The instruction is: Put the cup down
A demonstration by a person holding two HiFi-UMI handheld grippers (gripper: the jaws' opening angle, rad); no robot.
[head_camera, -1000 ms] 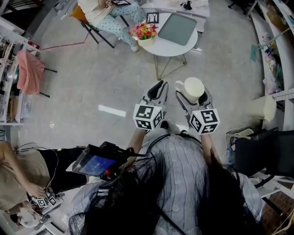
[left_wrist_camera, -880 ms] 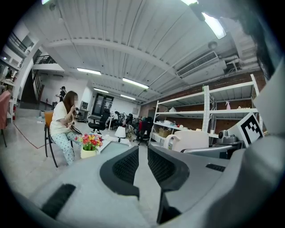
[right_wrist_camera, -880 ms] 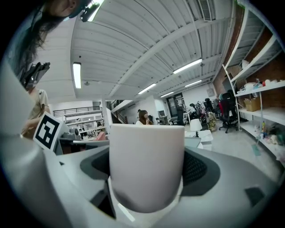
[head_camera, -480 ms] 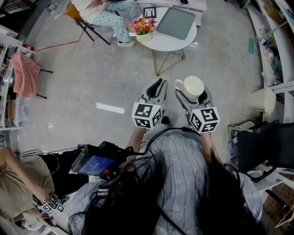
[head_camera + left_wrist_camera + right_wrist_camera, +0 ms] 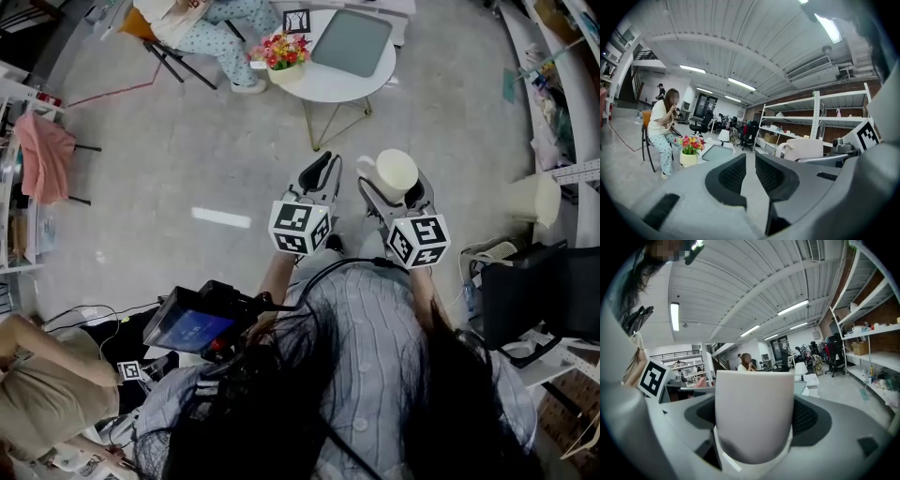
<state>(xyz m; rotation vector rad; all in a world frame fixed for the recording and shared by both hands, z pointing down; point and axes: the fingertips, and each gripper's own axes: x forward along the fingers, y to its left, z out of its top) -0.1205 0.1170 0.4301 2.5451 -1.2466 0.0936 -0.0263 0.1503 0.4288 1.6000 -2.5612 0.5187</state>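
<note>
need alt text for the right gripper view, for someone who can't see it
A white cup fills the frame, held between the right gripper's dark jaws. Behind it is a bright workshop with ceiling strip lights, shelving at right and a person far off.

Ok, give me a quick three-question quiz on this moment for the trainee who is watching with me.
1. True or false: the cream ceramic cup stands on the round white table.
2. The cup sits between the jaws of: A) the left gripper; B) the right gripper; C) neither.
3. Fill in: the left gripper holds ____.
Key: 1 false; 2 B; 3 nothing.
</note>
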